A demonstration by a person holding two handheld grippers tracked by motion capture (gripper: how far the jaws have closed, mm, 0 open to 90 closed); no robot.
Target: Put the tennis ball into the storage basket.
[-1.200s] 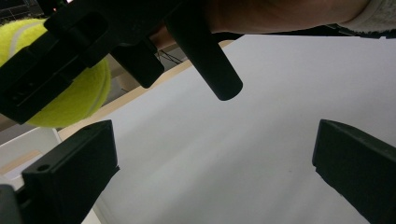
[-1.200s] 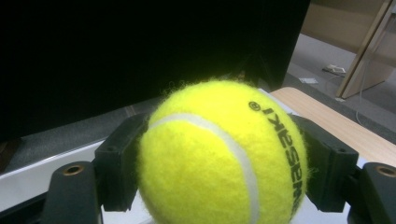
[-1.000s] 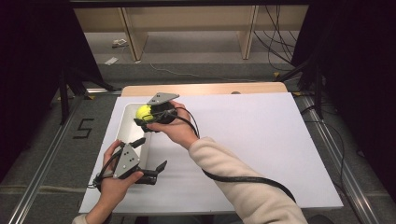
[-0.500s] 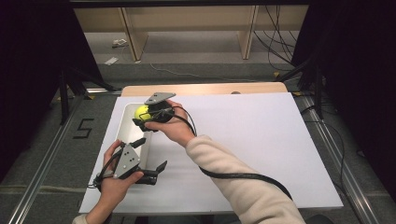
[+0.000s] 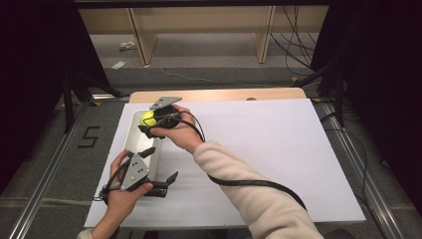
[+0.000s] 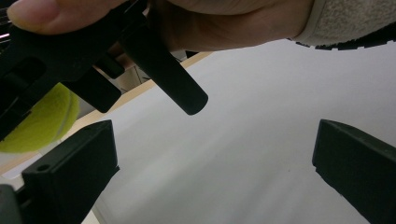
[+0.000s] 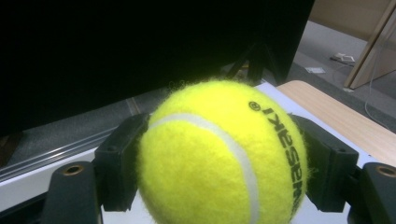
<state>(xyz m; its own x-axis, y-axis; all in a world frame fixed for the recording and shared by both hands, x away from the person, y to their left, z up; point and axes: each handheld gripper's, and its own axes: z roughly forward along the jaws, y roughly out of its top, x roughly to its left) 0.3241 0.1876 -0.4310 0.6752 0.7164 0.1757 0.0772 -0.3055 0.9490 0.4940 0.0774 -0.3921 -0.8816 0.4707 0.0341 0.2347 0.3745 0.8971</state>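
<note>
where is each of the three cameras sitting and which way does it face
High view: above the person's side, looking forward and down on the white table and white tray; both forearms and each hand-held gripper show.
Left gripper view: rides the left hand-held gripper, looking along its open jaws over the table at the right hand.
Right gripper view: rides the right hand-held gripper, looking along its jaws, shut on the tennis ball.
Shared: the ball appears in all three.

tennis ball (image 7: 219,154): fuzzy yellow felt, smooth white seam, black print
right gripper (image 7: 219,158): matt black plastic jaws
left gripper (image 5: 158,167): matt black plastic, dull grey plate
table sheet (image 5: 278,149): smooth white, matt
tray (image 5: 130,137): smooth white, plastic-looking
sleeve (image 5: 249,199): cream fleece
</note>
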